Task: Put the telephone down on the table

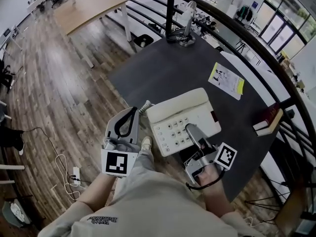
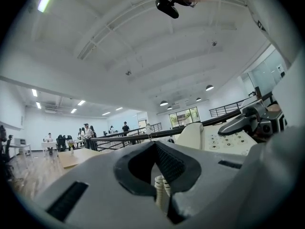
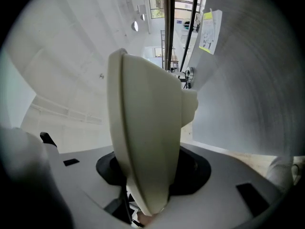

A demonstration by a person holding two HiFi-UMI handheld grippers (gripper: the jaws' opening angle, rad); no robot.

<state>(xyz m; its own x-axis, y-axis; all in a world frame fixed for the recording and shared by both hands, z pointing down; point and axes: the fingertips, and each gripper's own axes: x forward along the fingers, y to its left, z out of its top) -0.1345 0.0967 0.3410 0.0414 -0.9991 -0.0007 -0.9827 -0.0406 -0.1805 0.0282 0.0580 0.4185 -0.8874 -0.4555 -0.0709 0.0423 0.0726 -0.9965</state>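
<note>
The cream telephone sits keypad up over the near edge of the dark table; I cannot tell whether its underside touches the top. The right gripper is clenched on the telephone's near edge, one jaw lying over the keys, with the body filling the space between the jaws. Just left of the telephone, the left gripper is closed on the coiled cord, which runs out between its jaws.
</note>
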